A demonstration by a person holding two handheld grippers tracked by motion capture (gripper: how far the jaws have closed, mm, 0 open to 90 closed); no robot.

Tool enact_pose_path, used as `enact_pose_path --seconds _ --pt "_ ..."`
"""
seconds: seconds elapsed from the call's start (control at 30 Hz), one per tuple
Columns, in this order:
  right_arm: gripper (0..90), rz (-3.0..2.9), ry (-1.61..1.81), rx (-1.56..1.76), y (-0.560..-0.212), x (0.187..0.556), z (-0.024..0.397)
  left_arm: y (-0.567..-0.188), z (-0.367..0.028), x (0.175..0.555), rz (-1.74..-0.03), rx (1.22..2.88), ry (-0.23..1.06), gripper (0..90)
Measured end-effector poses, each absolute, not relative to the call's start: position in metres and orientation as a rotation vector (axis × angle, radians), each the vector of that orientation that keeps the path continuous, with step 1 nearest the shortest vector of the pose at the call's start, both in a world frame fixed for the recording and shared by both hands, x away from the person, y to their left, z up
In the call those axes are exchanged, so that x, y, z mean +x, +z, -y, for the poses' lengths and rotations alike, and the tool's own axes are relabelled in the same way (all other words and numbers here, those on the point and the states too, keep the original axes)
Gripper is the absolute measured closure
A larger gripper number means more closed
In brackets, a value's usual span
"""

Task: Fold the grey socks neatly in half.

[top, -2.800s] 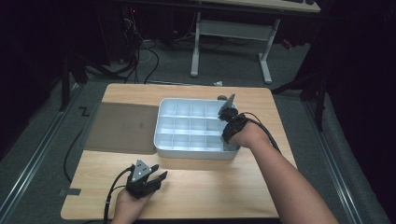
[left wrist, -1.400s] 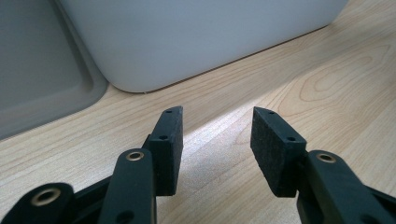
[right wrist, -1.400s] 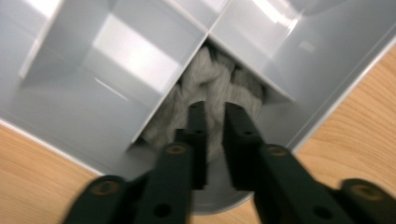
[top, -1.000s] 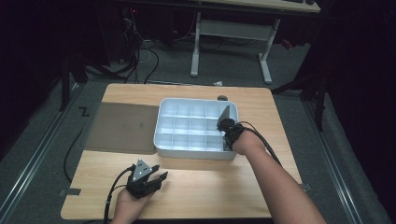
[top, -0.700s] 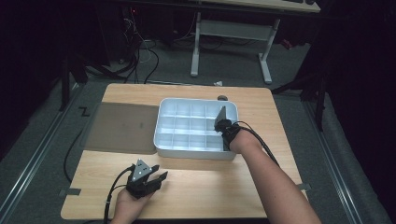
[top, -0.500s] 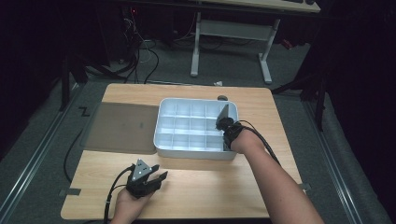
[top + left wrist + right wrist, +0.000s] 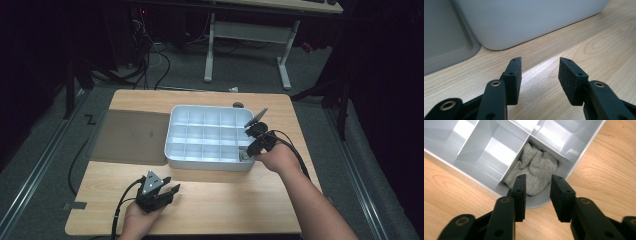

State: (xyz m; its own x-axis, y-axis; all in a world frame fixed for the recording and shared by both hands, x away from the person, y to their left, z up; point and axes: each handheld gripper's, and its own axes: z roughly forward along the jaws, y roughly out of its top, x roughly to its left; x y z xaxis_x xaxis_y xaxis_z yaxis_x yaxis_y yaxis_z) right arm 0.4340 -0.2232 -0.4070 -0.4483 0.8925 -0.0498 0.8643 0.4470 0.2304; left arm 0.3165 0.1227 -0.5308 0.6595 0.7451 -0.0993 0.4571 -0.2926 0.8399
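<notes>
**Grey cloth released into corner compartment; right hand-held gripper directly above**

Position of grey cloth (image 7: 534, 168): bunched in the corner compartment of the white divided tray (image 7: 210, 135), at the near right corner as seen from the high view. Lies just ahead of and below the right hand-held gripper (image 7: 537, 187), in line with the jaws. No clear long axis: crumpled, filling most of the cell, touching its walls.

State of right hand-held gripper (image 7: 248, 150): jaws about halfway apart, just been opening, nothing pressed between the pads; cloth visible through the gap, apart from both pads. Judged as released.

State of left hand-held gripper (image 7: 540, 72): jaws apart, empty, resting low over the desk (image 7: 225, 200) near its front edge, facing the tray's near wall. Well apart from the cloth; right hand far nearer.

Beside the tray on its left: flat translucent lid (image 7: 132, 137) on the desk.

Differences from the earlier frames: right hand-held gripper previously set deeper over the same corner cell, now drawn back toward the tray's rim. Left hand-held gripper unchanged in place.

Next move, judged: clear the tray wall before travelling sideways.
</notes>
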Motion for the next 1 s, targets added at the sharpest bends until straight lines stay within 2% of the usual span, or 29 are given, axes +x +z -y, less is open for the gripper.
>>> enact_pose_path --seconds 0.47,1.0 --pt "54.1 -2.411 0.530 1.482 -0.405 0.389 0.245 -0.530 -0.117 0.314 -0.934 1.951 0.377 52.8" --pt "50.7 -2.236 0.857 1.404 -0.432 0.348 0.270 -0.530 -0.114 0.312 -0.920 1.960 0.372 51.6"
